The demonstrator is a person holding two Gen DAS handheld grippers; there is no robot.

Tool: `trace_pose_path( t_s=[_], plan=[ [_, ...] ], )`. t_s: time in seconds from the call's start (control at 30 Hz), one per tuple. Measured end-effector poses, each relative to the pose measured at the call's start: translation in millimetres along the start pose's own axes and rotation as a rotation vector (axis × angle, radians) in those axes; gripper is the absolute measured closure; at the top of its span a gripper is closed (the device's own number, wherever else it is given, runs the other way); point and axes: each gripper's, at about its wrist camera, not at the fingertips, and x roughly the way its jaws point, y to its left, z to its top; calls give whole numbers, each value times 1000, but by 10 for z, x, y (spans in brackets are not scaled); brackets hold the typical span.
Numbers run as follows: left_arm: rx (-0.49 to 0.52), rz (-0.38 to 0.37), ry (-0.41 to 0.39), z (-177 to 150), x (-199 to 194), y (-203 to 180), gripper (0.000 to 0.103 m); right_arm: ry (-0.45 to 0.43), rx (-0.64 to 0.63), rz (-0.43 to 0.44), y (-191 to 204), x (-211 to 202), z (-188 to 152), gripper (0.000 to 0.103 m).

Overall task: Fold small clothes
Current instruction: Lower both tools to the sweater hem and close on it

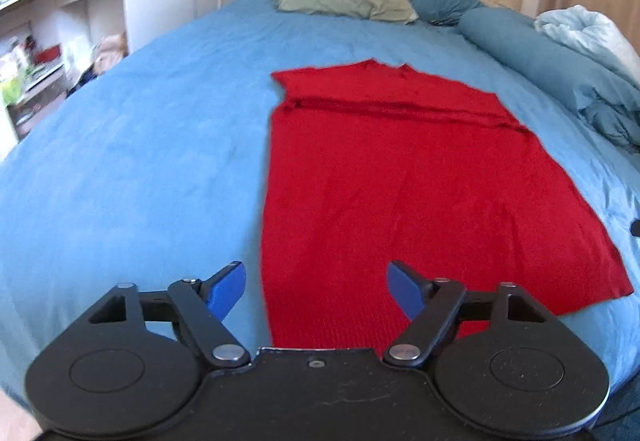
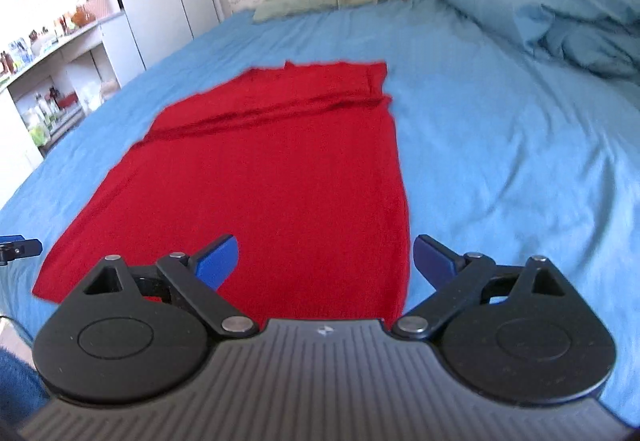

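Left wrist view: left tongs point(image 1: 316, 291) released, straddling red garment's point(image 1: 384, 177) near-left corner at bed's point(image 1: 140, 161) edge; right tongs point(image 2: 326, 261) released likewise, poised for a fold.

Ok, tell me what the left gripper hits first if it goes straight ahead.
Probably the red garment: the open left gripper points along its left edge, low over the blue sheet. Height is unclear.

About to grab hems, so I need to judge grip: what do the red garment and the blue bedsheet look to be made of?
Red garment: seems a soft knit, matte, with fine ribbed rows showing near its front hem. Blue bedsheet: looks like a smooth woven cotton-type fabric, matte, lightly creased; the blur leaves the fibre open.
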Motion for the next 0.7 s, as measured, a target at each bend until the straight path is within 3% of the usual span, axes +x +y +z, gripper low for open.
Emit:
trace_pose_path(
  t_s=[0.07,0.17,0.37,0.53,0.7],
  plan=[
    [-27,8,22,-91,14,40,27,24,-1,-11,6,-41,-70,0],
    [-71,8,45,-223,44,99,39,52,-7,-29,11,-48,-159,1],
    [-141,15,54,-355,125,197,44,90,2,-69,17,17,-330,16],
    [-145,-1,45,-374,127,181,50,96,53,-104,-24,88,-398,21],
    [-157,-9,42,-409,133,173,57,128,128,-101,-94,208,-471,34]
  ],
)
